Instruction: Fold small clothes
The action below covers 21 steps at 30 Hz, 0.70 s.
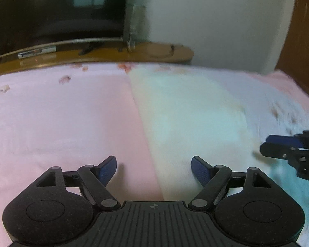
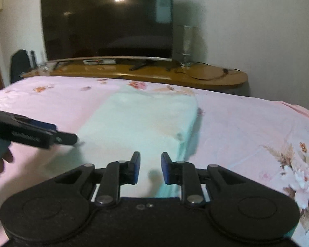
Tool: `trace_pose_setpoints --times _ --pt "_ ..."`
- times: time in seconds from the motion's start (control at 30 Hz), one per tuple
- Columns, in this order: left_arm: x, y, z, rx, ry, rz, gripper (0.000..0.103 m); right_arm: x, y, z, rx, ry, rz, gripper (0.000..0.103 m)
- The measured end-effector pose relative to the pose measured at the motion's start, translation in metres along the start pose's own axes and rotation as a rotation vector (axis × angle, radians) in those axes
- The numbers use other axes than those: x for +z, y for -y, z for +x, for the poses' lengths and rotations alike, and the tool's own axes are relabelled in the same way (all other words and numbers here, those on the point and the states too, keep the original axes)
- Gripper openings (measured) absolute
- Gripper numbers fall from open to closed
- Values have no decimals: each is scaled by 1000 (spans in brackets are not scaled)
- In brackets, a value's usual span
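Presently noted: pale mint-green folded cloth garment [image 2: 142, 121] lying flat as a rough rectangle on the pink floral bedsheet [image 2: 247, 123], near the middle of the bed, long axis running away from both cameras toward the curved wooden TV bench [image 2: 154, 72] and the dark flat-screen television [image 2: 107, 18]. Left gripper [image 1: 153, 169] hovering low over the garment's left edge, jaws well apart, nothing between the blue pads [image 1: 108, 169]; one pad over bare sheet, the other over cloth. Right gripper [image 2: 150, 168] poised over the near end of the garment, jaws narrowly apart, no fabric visibly pinched between them. Both views blurred, consistent with hands in transit. Judged stage: garment already reduced to a panel, a further fold or a smoothing pass pending; cannot tell which from these views. Recommended practice for a further fold: open right jaws wider before descent; take matching near corners, one per gripper, pinching all layers and not the sheet beneath. Lift only enough to clear the surface, carry both corners forward in parallel, lay edge on edge, release together. Risks: catching the bedsheet with the cloth; uneven lift skewing the rectangle; soft fabric sagging between the grips and creasing. Far right corner shows a small pucker [image 2: 179, 136]; worth flattening first.
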<state>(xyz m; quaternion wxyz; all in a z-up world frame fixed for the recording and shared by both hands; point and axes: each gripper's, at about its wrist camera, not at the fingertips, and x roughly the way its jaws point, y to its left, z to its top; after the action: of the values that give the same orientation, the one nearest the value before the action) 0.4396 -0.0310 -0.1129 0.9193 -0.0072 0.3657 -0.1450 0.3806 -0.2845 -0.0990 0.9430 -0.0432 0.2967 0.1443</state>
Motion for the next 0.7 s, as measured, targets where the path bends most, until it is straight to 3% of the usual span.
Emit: trace_pose_setpoints --times 0.1,0.23,0.3,0.43,0.5,0.53,0.57,0.7 --pt "-17 1 0 0 -4 -20 79 -22 -4 18 -38 -122 -6 23" --pt "-12 -6 -12 5 8 -41 79 -23 1 4 -34 -91 45 25" --pt "-5 -9 -14 14 30 -44 79 -22 2 -11 -45 -30 47 26" --pt "27 -15 -2 28 75 -44 79 -3 18 -11 -66 43 90 26" --pt "44 -17 11 38 68 -54 79 13 30 2 -60 60 152 35" --pt "50 -17 15 41 70 -57 79 21 34 13 -63 67 188 52" --pt "55 -16 21 32 71 -52 79 27 40 20 -67 83 215 62" --pt "54 -10 49 49 11 -5 79 39 46 52 -37 72 191 51"
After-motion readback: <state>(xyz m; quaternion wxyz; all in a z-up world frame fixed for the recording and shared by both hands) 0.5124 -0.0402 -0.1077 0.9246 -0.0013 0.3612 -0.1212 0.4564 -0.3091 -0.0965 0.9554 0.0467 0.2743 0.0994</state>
